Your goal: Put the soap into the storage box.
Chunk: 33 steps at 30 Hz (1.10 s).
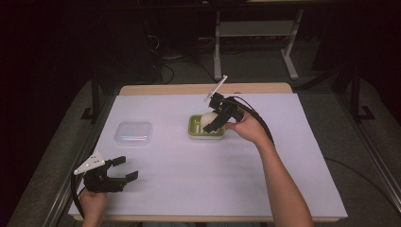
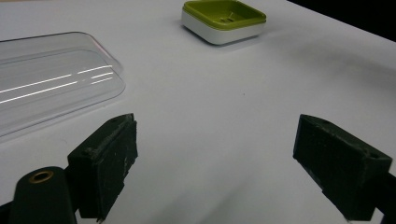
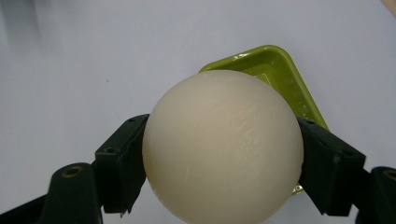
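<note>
Right tongs (image 3: 219, 154) clamped on smooth cream round ball (image 3: 223, 145), held right over shallow green square plastic dish (image 1: 206, 126) just below; left tongs (image 2: 224, 163) open, idle, well apart on worktop (image 1: 189, 179).

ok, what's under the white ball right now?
The green tray sits below the white ball, which the right gripper clamps. The ball covers most of the tray's inside, so its contents there can't be seen.

Bare table (image 1: 189, 165) lies between the clear lid (image 1: 134, 133) and the green dish (image 1: 195, 128), well apart.
</note>
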Each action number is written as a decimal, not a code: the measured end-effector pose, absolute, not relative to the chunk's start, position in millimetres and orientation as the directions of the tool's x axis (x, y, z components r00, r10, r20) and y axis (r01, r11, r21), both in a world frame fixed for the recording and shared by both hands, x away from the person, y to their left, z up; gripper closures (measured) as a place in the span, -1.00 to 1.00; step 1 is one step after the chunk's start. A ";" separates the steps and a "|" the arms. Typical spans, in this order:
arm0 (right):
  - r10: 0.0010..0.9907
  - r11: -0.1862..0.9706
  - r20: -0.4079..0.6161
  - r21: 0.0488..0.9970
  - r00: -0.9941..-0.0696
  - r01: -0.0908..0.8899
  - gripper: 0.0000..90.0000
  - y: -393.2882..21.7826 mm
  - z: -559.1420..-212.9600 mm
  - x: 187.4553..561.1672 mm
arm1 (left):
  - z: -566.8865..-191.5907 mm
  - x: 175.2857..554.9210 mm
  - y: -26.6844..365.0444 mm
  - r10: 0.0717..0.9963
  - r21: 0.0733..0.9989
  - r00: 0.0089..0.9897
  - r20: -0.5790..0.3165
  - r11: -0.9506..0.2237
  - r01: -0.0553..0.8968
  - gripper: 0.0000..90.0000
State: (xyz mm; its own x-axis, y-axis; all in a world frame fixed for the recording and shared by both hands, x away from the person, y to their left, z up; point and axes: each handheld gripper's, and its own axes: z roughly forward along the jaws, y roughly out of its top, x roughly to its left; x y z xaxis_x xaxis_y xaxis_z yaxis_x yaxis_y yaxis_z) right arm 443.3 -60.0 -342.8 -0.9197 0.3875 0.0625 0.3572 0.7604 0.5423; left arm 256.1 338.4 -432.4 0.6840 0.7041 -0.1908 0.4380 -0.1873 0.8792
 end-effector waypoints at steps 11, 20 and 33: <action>0.399 0.761 0.074 0.530 -0.914 0.375 -0.47 -51.3 -352.3 450.8 | -432.2 256.6 339.1 0.703 0.879 0.688 -0.183 -0.197 0.435 -0.71; 0.415 0.761 0.065 0.522 -0.908 0.385 -0.47 -44.5 -361.5 458.5 | -432.3 257.0 338.7 0.701 0.879 0.690 -0.179 -0.201 0.433 -0.71; 0.446 0.755 0.064 0.509 -0.893 0.414 -0.47 -41.2 -371.9 466.7 | -432.3 256.9 338.8 0.701 0.879 0.690 -0.180 -0.201 0.433 -0.71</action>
